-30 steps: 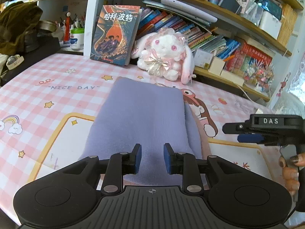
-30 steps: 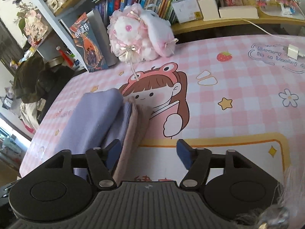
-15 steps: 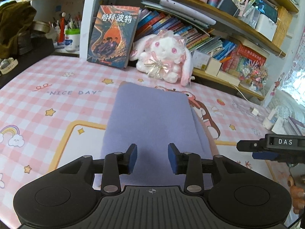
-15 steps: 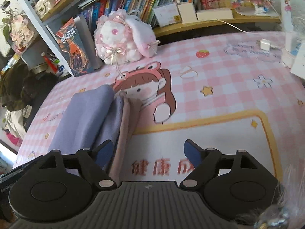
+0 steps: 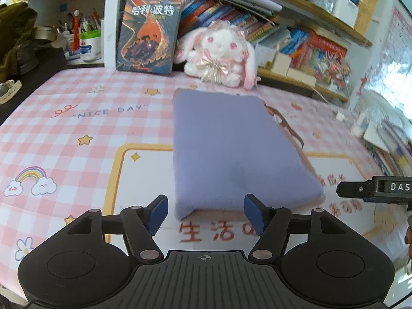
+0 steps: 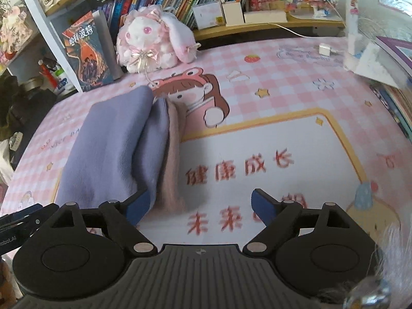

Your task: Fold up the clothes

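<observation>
1 folded garment point(image 5: 231, 154), 1 plush bunny point(image 5: 221, 51)

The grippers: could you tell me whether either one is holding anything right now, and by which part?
Nothing is held. The left gripper and the right gripper are both open, and the folded cloth lies free on the table mat.

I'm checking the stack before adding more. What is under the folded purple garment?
Under the folded purple garment a pinkish-beige fabric layer shows along its right edge, both lying on the pink checked table mat. How far that layer reaches beneath is covered.
</observation>
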Demonstrator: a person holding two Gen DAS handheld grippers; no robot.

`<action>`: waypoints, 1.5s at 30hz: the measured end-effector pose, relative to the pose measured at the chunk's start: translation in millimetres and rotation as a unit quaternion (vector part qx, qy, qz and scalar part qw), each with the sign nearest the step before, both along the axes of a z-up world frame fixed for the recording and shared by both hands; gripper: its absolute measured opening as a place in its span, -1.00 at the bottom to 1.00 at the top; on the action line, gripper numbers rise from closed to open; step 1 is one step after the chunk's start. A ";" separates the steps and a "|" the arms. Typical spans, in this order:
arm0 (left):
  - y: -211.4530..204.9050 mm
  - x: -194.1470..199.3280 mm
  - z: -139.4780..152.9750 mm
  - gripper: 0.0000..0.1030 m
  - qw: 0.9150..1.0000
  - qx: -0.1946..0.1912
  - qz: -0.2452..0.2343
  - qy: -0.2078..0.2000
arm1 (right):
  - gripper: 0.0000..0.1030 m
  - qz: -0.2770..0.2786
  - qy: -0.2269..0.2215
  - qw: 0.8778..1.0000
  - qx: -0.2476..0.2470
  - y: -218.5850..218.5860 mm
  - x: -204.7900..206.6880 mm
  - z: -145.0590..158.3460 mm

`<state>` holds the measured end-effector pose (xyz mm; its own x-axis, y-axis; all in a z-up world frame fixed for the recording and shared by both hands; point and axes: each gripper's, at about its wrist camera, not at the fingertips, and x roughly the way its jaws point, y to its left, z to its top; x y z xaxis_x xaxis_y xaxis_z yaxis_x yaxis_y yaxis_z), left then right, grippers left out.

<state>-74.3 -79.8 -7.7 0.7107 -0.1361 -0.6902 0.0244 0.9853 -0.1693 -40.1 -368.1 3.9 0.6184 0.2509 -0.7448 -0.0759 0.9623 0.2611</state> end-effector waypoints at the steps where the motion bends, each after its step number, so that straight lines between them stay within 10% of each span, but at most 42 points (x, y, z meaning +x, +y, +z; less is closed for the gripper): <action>1: 1.4 -1.7 -1.3 0.36 1.000 0.002 -0.004 0.003 | 0.71 -0.003 0.001 1.000 -0.003 3.0 -5.0 -0.4; 22: 31.7 -18.7 -13.8 0.67 0.999 0.003 -0.022 0.031 | 0.99 0.004 0.032 0.998 -0.046 55.9 -39.4 -5.8; 45: 82.1 51.5 -28.8 0.67 0.977 -0.202 0.037 0.065 | 1.00 -0.064 0.062 0.987 0.130 9.7 29.3 -8.8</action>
<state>-22.8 2.3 -36.4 0.6387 -0.3681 -0.6757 -0.0914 0.8356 -0.5417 -10.9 -358.4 -4.9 0.5652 0.3693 -0.7377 0.0908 0.8609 0.5005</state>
